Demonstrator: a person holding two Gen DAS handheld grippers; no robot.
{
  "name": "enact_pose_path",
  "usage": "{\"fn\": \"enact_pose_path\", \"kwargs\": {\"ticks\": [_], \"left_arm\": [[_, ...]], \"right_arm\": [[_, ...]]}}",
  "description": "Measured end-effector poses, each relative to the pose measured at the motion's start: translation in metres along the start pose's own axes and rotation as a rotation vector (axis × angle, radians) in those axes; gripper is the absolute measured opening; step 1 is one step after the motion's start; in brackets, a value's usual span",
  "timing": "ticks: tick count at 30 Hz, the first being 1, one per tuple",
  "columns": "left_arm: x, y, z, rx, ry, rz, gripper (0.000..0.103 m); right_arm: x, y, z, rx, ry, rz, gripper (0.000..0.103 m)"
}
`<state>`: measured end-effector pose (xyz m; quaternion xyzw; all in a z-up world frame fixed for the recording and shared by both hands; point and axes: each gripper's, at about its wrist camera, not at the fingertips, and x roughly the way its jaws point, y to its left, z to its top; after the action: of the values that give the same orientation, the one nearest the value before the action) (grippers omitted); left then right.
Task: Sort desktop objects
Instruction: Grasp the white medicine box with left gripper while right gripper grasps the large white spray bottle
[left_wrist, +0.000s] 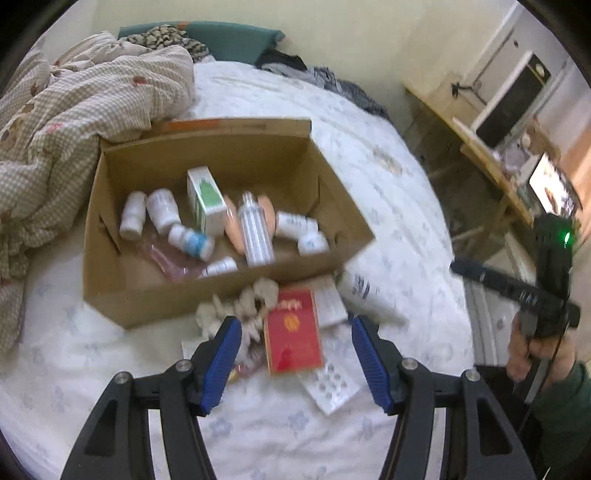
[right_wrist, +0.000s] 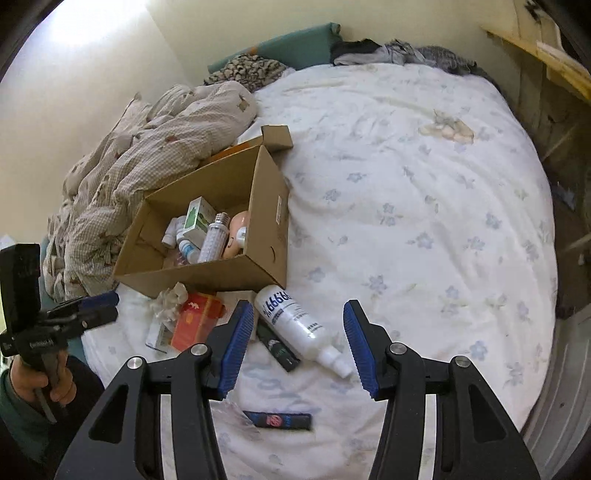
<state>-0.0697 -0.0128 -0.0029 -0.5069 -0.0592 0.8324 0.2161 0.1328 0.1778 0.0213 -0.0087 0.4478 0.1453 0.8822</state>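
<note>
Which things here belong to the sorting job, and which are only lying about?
Belong to the job:
cardboard box
red packet
white spray bottle
crumpled tissue
blister pack
dark tube
small black packet

Only lying about:
checked quilt
green pillow
pile of clothes
wooden desk

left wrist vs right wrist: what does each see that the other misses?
Left wrist only: the blister pack by the red box, and a desk with a lit screen.
Right wrist only: a dark sachet and a dark tube beside the spray bottle.
Both: the cardboard box of bottles, red box, spray bottle, tissue, both grippers open.
</note>
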Motion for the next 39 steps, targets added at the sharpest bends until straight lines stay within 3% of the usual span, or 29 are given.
{"fn": "enact_pose_path", "kwargs": {"ticks": [4,7,11,13,17,20,23,27,35,39], "left_arm": [[0.007,0.008,-0.006,-0.011,0.027,0.081,0.063],[0.004,0.032,-0.005,-0.1,0.01,0.118,0.063],[0.006,0.073,-0.004,-0.278,0.014,0.135,0.063],[0.004,0.087,-0.006,-0.352,0.015,0.132,0.063],[0.007,0.097,-0.007,-0.403,0.026,0.118,0.063],[0.012,0.096,-0.005,-0.388,0.038,0.137,0.063],[0.019,0.098,-0.006,-0.387,0.069,0.16,0.063],[0.031,0.101,-0.014,-0.385,0.153,0.167,0.063],[0.073,0.066,-0.021,-0.144,0.317,0.269,0.063],[0.09,0.069,-0.022,-0.118,0.346,0.321,0.063]], "right_arm": [[0.015,-0.001,0.004,0.008,0.035,-0.022,0.055],[0.022,0.0,0.008,0.017,0.036,-0.029,0.055],[0.02,-0.011,0.019,0.075,-0.011,-0.052,0.067],[0.021,-0.019,0.024,0.106,-0.024,-0.069,0.068],[0.043,-0.031,0.025,0.117,0.059,-0.084,0.068],[0.071,-0.019,0.014,0.04,0.188,-0.05,0.068],[0.094,0.011,-0.002,-0.145,0.26,-0.125,0.068],[0.122,0.027,-0.015,-0.234,0.322,-0.162,0.068],[0.144,0.018,-0.017,-0.18,0.334,-0.11,0.068],[0.144,0.021,-0.018,-0.205,0.317,-0.114,0.066]]}}
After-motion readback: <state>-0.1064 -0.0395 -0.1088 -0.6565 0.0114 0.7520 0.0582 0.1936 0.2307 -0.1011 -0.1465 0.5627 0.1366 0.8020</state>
